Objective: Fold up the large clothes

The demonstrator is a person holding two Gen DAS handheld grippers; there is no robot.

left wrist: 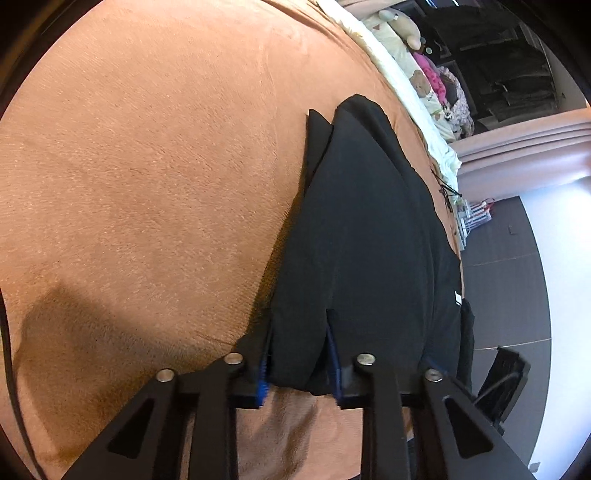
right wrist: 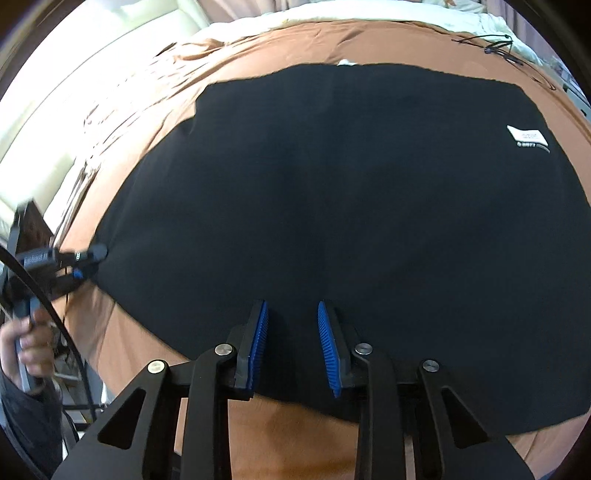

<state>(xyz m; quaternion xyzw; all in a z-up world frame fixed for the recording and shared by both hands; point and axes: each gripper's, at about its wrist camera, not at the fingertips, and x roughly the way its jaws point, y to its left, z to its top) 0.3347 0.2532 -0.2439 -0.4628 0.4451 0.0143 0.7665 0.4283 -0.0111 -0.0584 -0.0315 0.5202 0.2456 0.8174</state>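
A large black garment lies spread flat on a brown bedcover, with a white label near its far right. My right gripper is open, its blue pads standing apart just over the garment's near edge. In the left wrist view the garment runs away along the bed, and my left gripper has cloth bunched between its blue pads. The left gripper also shows in the right wrist view, at the garment's left edge, held by a hand.
The brown bedcover stretches wide to the left. A cream duvet and pillows lie at the far end. Black cables lie on the bed at the far right. Dark floor lies beside the bed.
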